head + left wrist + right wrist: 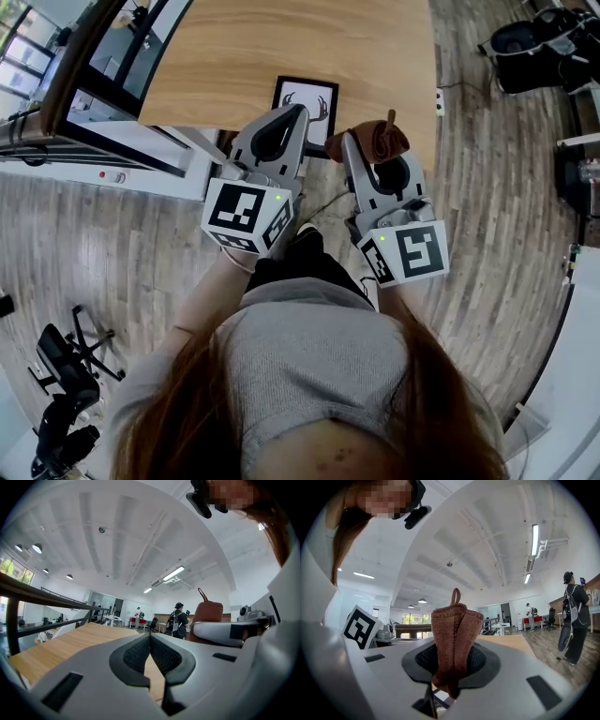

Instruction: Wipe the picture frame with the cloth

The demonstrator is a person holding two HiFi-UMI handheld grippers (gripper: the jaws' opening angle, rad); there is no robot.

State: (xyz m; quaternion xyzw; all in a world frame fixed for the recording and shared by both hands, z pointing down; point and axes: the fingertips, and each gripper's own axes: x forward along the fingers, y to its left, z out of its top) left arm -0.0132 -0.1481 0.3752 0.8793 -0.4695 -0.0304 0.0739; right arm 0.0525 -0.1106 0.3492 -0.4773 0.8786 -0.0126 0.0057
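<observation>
The picture frame [306,100], black-edged with a deer drawing, lies on the wooden table [234,56] near its front edge. My left gripper [300,113] points at the frame's near edge. In the left gripper view its pads [140,653] meet with nothing visible between them, so it is shut. Just to the right, my right gripper [353,142] is shut on a bunched brown cloth [372,140]. That cloth [454,639] stands up between the dark pads of the right gripper [452,667], its hanging loop on top. The cloth [208,613] also shows beside the left gripper [150,641].
A black railing with glass panels [103,94] runs along the table's left side. An office chair [66,366] stands on the wood floor at lower left, and dark equipment [534,37] at upper right. People stand far off in the room [178,619] [572,616].
</observation>
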